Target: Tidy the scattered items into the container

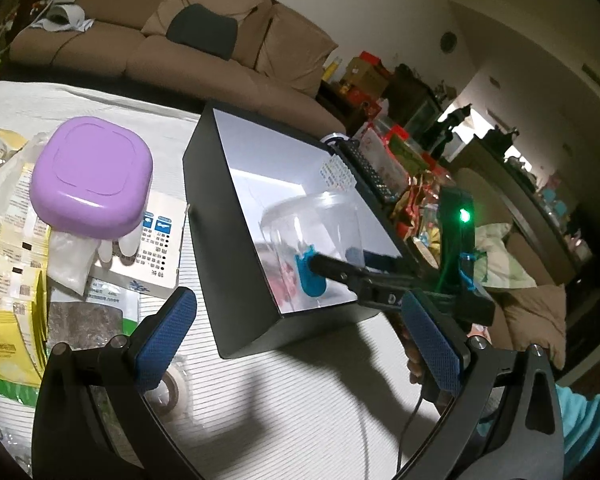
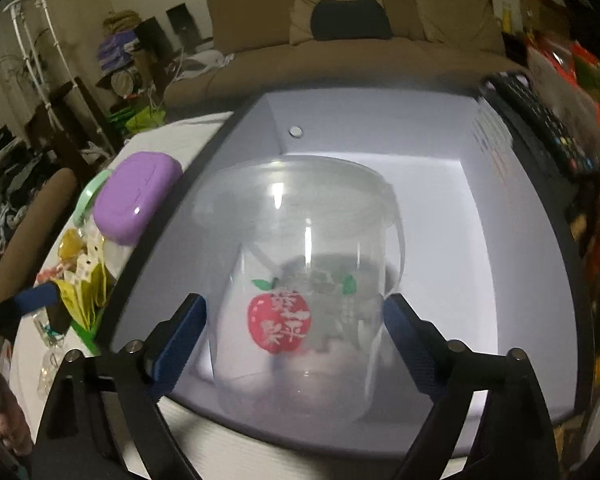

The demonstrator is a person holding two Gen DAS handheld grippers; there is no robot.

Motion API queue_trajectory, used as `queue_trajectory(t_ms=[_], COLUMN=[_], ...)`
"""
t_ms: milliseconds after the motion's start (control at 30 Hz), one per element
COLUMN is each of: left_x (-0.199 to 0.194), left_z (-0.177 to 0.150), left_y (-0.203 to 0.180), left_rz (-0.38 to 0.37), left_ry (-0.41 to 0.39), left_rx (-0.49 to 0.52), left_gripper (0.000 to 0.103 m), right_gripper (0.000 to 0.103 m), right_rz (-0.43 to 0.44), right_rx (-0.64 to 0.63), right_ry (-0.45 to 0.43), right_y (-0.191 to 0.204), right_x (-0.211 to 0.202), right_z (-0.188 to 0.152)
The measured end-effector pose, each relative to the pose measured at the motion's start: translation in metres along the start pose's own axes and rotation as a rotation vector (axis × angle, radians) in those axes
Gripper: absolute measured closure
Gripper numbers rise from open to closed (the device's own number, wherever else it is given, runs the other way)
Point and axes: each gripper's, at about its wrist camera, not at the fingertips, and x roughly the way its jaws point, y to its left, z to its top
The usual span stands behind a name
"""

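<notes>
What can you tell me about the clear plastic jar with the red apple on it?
The clear plastic jar is a see-through tub with a wide lid, a thin bail handle and a red apple print. It stands upright inside the black box, on its white floor. The right tongs straddle its lower body with a blue pad on either side; the blurred frames do not show whether the pads touch it.

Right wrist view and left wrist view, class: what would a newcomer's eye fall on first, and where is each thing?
First the clear plastic cup with a red apple print, between the right gripper's jaws over the black box with a pale inside; whether the pads press it is unclear. Next the lilac lidded case, left of the box on a heap of packets. The left gripper hangs open, empty, over the white table.
</notes>
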Motion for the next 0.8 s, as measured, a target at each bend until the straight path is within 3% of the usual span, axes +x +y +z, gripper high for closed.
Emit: queue_trajectory(t_ms=[33,200,267,333,400,500,600,633,800], left_x=[-0.002,-0.005,-0.005,-0.004,-0.003,-0.003,-0.003,-0.003,-0.004], left_z=[0.000,0.001,0.002,0.001,0.001,0.000,-0.001,-0.001,0.000], left_y=[0.001,0.002,0.002,0.003,0.002,0.000,-0.001,-0.001,0.004], left_rz=[-0.004,-0.009,-0.015,-0.017,-0.021,-0.019,-0.018,-0.021,-0.029], left_ry=[-0.004,-0.006,-0.003,-0.001,0.003,0.010,0.013,0.012,0.011], left_rx=[-0.004,-0.017,-0.017,-0.017,-0.016,-0.004,0.006,0.005,-0.014], left_gripper=[0.000,0.000,0.000,0.000,0.000,0.000,0.000,0.000,0.000], right_gripper=[0.019,0.018,0.010,0.009,0.009,0.009,0.009,0.009,0.009], right_rz=[0.007,0.088,0.095,0.089,0.050,-0.012,0.073,0.058,0.019], right_rx=[-0.004,0.056,0.093,0.110,0.034,-0.067,-0.028,-0.021,0.008], right_ry=[0.014,0.141,0.157,0.168,0.178,0.269,0.379,0.393,0.309], right_y=[-0.001,-0.012,-0.019,-0.027,-0.027,-0.021,-0.020,-0.022,-0.040], right_x=[0.000,-0.005,-0.011,-0.013,-0.010,0.008,0.031,0.036,0.023], right_z=[-0.002,0.015,0.031,0.053,0.076,0.105,0.117,0.117,0.110])
